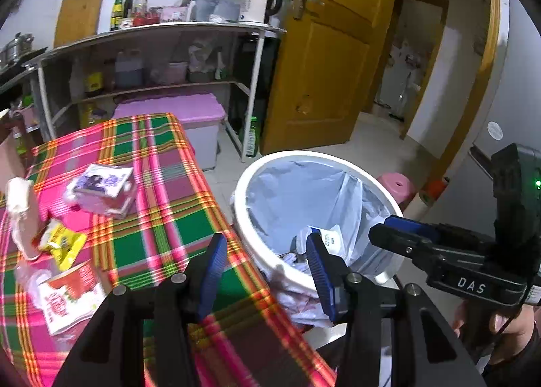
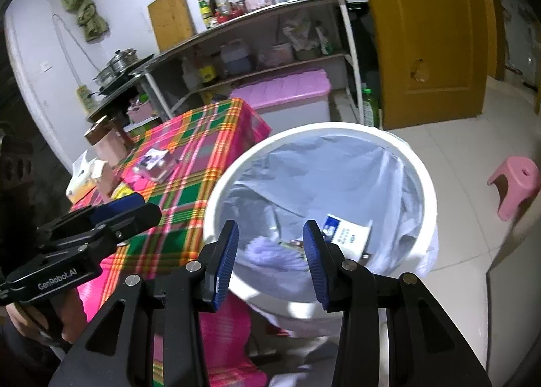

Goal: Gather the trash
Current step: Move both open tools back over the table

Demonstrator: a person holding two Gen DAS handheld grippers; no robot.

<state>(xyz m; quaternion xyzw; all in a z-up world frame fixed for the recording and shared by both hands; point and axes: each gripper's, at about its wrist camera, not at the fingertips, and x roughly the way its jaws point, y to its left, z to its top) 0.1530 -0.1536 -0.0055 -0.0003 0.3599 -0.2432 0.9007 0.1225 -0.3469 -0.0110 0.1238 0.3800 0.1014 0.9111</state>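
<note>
1. Kitchen corner with pale tiled floor (image 2: 466,136), a yellow wooden door (image 1: 334,59) standing ajar, and a metal shelf rack (image 1: 152,59) crowded with bottles, jars and a white kettle (image 1: 260,1).
2. Right gripper (image 2: 270,234) hangs over the bin's near rim, its blue ribbed pads (image 2: 228,251) parted with nothing between them.
3. Left gripper (image 1: 267,245) likewise stands partly spread and empty, one pad over the tablecloth's edge, the other over the bin rim.
4. Directly beyond both sets of fingers is a round white trash bin (image 2: 422,170) lined with a pale grey-blue plastic bag (image 2: 321,170) whose edge folds over the rim.
5. Inside the bin lie a white packet with blue print (image 2: 348,234), leaning against the liner, and a crumpled whitish-lavender wad (image 2: 270,251); some smaller bits between them are too blurred to name.
6. Beside the bin, touching or nearly so, stands a table under a pink, green and orange plaid cloth (image 1: 162,211).
7. On that cloth remain a white and purple carton (image 1: 101,190) near the middle, a yellow wrapper (image 1: 62,241), a red and white packet (image 1: 67,299) and crumpled white tissue (image 1: 20,197) towards the left edge.
8. Farther out, a pink-lidded storage box (image 1: 182,109) sits under the rack, and a small pink stool (image 2: 514,180) stands on the floor, well apart from the bin.
9. A hand (image 1: 507,329) grips the right tool's handle at the lower right of the left view.
</note>
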